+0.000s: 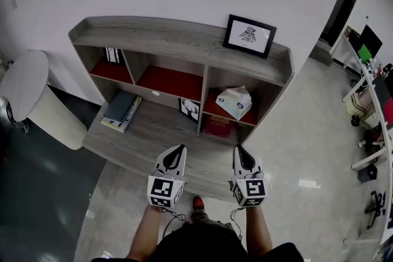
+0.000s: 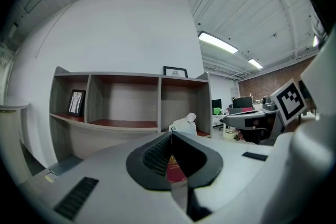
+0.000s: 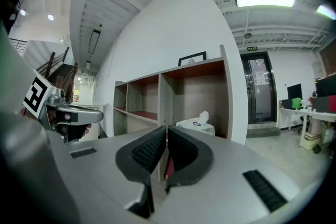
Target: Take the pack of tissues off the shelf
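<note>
**Tissue pack waits in the right-hand compartment, both grippers clenched and empty**

The grey wood-grain shelf unit [image 1: 184,30] stands against a white wall, and its upper row has three red-floored compartments. The left one holds a small black-framed picture [image 1: 112,54], the middle one holds nothing, and the right one holds the pale blue-and-white pack of tissues [image 1: 234,101]. On the wide lower ledge lie a dark grey-blue notebook on a thin stack [image 1: 121,108], a small black-and-white deer picture [image 1: 189,108] leaning at the divider, and a dark red book [image 1: 216,126] under the tissue compartment. A larger black-framed print [image 1: 249,35] leans on the top board.

The left gripper [image 1: 177,151] and the right gripper [image 1: 241,150] are held side by side in front of the ledge, both pointing at the shelf. The left gripper's jaws [image 2: 171,134] are pressed together at the tips with nothing clamped, and the right gripper's jaws [image 3: 166,129] are likewise clenched on nothing.

The pack lies well beyond both pairs of jaws, nearer the right gripper's line. In the left gripper view it [image 2: 185,124] shows just above and right of the jaw tips. In the right gripper view it [image 3: 197,124] also sits above and to the right.

The pack rests flat on the red floor, skewed, one corner toward the open front. Its long axis runs slantwise across the compartment, and a white tissue tuft points up from its top.
</note>
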Motion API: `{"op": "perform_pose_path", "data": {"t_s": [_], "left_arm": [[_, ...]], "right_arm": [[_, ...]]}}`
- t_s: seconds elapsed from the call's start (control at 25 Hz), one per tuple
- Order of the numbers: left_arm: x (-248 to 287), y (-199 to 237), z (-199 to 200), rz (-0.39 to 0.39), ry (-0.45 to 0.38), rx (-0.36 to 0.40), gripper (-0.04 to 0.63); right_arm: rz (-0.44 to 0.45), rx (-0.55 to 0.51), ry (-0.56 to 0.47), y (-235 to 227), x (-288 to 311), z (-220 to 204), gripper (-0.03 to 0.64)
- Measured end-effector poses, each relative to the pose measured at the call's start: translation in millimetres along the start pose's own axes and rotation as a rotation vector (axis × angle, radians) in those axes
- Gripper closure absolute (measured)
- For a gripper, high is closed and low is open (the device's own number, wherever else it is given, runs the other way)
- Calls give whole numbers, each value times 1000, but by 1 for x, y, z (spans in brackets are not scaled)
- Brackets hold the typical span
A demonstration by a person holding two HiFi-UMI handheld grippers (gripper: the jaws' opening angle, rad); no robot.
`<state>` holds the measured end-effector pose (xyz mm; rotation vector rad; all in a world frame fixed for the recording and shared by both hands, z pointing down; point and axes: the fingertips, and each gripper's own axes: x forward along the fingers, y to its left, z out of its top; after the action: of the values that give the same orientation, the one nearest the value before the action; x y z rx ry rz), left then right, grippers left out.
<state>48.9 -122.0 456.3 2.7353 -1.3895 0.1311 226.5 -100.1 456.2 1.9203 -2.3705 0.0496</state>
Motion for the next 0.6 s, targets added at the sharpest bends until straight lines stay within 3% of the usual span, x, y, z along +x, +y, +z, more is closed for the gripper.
{"op": "perform_pose_path", "data": {"t_s": [0.28,0.6], "left_arm": [[41,-7,-9,-17,16,-1,588],[60,4,-12,19,27,-1,588]], "right_arm": [[-32,3,0,-36,31,-8,581],[-62,47,36,-64,70,-17,576]]}}
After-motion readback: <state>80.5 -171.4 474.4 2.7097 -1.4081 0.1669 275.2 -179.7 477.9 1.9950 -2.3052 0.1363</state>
